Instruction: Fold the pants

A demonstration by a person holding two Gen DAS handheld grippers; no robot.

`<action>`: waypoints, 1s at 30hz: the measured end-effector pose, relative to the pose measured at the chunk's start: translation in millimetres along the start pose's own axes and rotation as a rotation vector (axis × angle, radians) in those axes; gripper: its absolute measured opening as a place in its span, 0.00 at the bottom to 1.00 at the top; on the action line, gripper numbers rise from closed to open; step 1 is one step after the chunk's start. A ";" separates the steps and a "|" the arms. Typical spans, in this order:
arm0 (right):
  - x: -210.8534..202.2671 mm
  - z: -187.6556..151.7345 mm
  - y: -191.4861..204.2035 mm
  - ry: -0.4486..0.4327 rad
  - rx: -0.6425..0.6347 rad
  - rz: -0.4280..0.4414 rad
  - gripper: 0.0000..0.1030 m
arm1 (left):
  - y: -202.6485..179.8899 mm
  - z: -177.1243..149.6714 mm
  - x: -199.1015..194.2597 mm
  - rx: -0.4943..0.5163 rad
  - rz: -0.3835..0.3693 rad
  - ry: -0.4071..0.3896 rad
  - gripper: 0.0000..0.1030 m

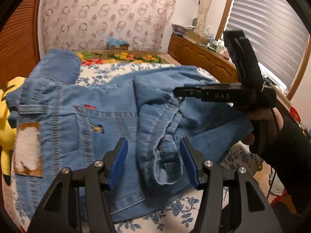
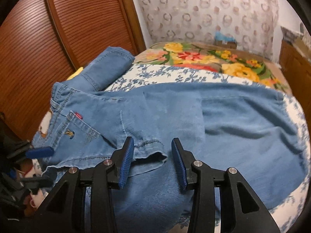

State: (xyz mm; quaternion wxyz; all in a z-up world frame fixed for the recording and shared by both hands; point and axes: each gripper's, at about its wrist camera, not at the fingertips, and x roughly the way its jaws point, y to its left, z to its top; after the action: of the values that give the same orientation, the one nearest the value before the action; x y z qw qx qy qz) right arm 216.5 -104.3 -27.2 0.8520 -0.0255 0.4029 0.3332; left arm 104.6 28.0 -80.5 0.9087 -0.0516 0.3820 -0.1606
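Light blue jeans lie spread on the bed, back pocket with a red tab facing up, one leg end folded back over the seat. My left gripper is open, its blue pads either side of a bunched hem, holding nothing. My right gripper is open just above the folded leg edge, empty. The jeans also fill the right wrist view. The right gripper shows from the side in the left wrist view, over the jeans. One left finger pad shows at the right view's left edge.
The bed has a blue-floral sheet and a bright flowered blanket at the far end. A wooden louvred door stands left. A wooden cabinet with clutter and a blinded window are on the right. A yellow soft item lies beside the waistband.
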 end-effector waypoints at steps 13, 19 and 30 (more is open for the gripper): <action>-1.8 -0.5 18.8 0.003 -0.073 0.046 0.07 | -4.5 -9.6 4.7 0.036 -0.050 -0.007 0.19; -31.5 20.9 54.0 -0.066 -0.187 0.053 0.05 | -2.7 -7.5 -16.9 0.046 -0.048 -0.054 0.12; -20.2 91.3 127.7 -0.125 -0.276 0.116 0.03 | 48.0 -8.7 -89.2 -0.017 0.038 -0.177 0.09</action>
State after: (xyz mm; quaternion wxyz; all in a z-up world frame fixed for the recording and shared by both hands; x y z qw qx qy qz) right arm 193.3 12.4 77.3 0.8431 -0.0983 0.3004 0.4351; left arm 52.0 103.1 -36.6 0.9413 -0.0659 0.3026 -0.1346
